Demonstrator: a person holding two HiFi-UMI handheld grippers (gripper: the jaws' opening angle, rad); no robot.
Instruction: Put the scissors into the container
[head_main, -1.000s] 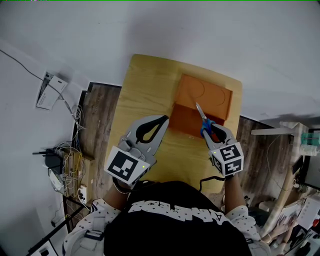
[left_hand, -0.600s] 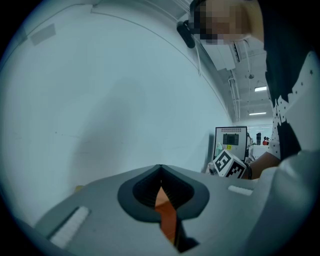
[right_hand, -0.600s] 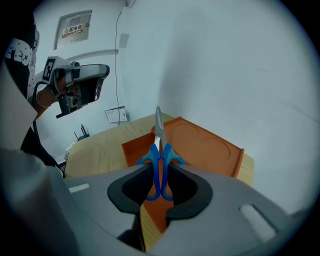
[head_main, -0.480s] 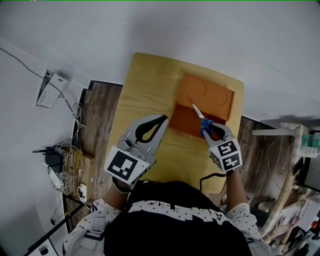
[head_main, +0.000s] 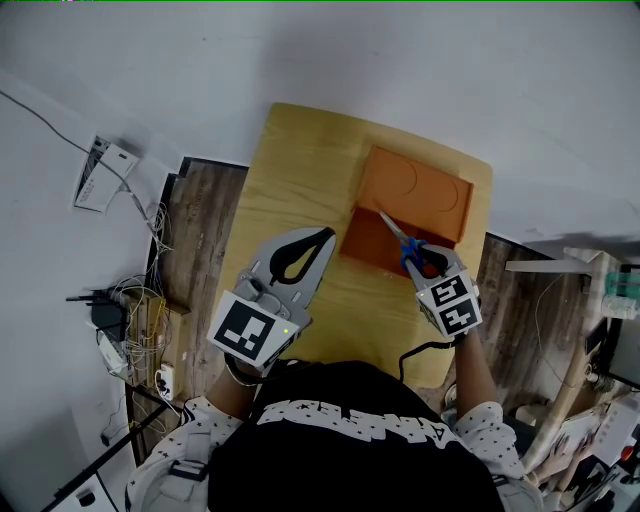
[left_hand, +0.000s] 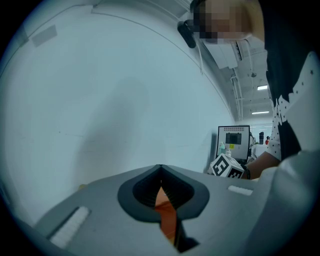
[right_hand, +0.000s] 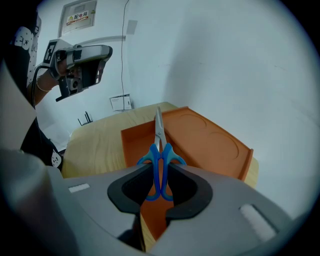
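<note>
Two tools are in the person's hands, and only one is doing a job. The right tool (head_main: 418, 258) is pinched tight on the scissors (head_main: 398, 236). It holds them by the blue handle loops, which sit squeezed between its two jaws. The shiny blades are closed together and point away from the person, out over the orange container (head_main: 440, 200).

The container lies on the yellow wooden bench (head_main: 290, 170). It has a deep part on the near side and a flat part with two round dents on the far side. The blades reach over the deep part, and the tip seems to be near the edge where the two parts meet. I cannot tell if the tip is touching the container or is just above it.

The left tool (head_main: 322, 240) is up over the bench, well apart from the scissors. Its jaws are pressed together with nothing between them.

I think this is the carrying step, almost at its end. The scissors are over the container but not yet let go. Next, the right tool should go down so the scissors lie low in the deep part. Then its jaws should open slowly, so the scissors slide in and do not tip over the wall onto the bench.
</note>
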